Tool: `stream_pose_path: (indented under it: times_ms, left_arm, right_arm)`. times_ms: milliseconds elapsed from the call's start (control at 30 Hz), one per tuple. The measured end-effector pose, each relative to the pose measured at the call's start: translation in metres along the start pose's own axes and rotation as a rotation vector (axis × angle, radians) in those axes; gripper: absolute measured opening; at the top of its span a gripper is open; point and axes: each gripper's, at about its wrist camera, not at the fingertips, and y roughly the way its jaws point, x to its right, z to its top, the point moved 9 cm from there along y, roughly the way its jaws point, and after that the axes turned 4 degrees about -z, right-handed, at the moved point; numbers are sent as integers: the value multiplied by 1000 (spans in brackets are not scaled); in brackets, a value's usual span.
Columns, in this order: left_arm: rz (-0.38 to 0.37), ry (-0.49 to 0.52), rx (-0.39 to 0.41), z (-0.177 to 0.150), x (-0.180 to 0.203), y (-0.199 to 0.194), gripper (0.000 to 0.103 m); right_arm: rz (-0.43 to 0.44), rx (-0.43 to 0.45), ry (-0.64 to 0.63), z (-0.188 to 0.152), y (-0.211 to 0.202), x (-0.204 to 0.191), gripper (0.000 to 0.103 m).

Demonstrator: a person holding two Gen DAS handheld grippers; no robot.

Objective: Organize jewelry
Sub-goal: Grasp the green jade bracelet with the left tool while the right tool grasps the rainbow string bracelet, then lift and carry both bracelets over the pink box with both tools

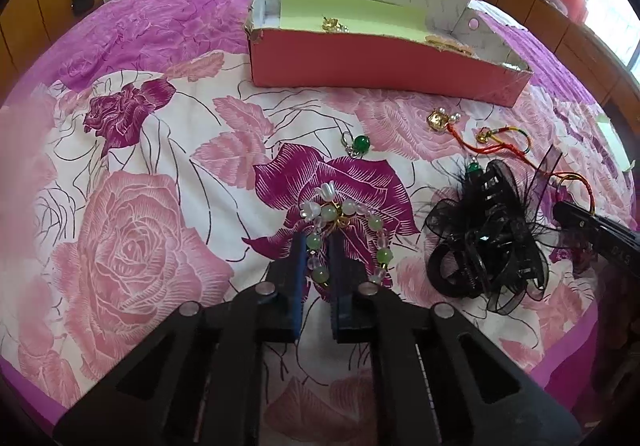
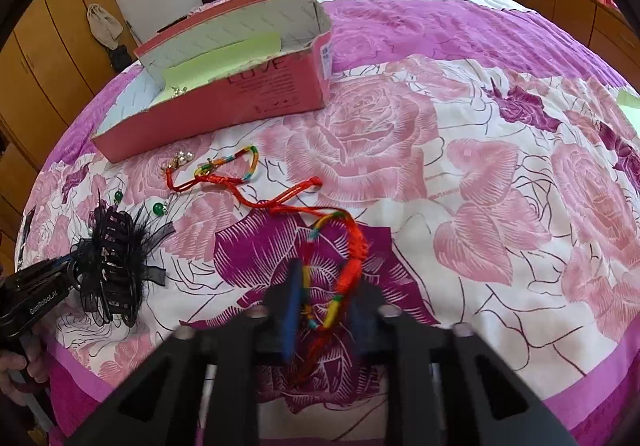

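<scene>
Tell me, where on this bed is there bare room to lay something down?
The widest bare patch is the bedspread right of the pink box and the red cord bracelet. Another lies left of the beaded bracelet. It is crowded between box and black hair clip, where the green-bead earring and gold charms lie.

A soft quilted cloth bedspread (image 1: 132, 206) with a faint sheen carries a matt pink cardboard box (image 1: 380, 66) lined with pale paper, a bracelet (image 1: 344, 230) of glossy glass-like beads, a braided thread cord (image 2: 344, 258), and a sheer black gauze-and-feather hair clip (image 1: 488, 242) of shiny plastic.
</scene>
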Motion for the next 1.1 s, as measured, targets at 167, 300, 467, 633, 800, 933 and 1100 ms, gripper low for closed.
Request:
stream_pose_path:
  times_ms: [167, 300, 467, 633, 800, 933, 1100]
  left_arm:
    - [-21, -10, 23, 1, 2, -8, 0]
    - [-36, -8, 43, 3, 5, -15, 0]
    - [-54, 2, 78, 8, 14, -26, 0]
    - [-66, 5, 116, 14, 18, -39, 0]
    - [-74, 4, 156, 18, 18, -53, 0]
    - [-82, 6, 192, 23, 22, -63, 0]
    - [-88, 3, 236, 31, 24, -75, 0]
  right_arm:
    - [32, 39, 17, 2, -10, 0, 6]
    - [65, 70, 23, 2, -22, -1, 6]
    - [88, 111, 12, 2, -36, -6, 6]
    - [111, 159, 3, 6, -52, -13, 6]
    - [137, 218, -13, 10, -66, -22, 6]
    - [140, 272, -47, 13, -80, -30, 6]
    - [140, 342, -60, 21, -97, -38, 6]
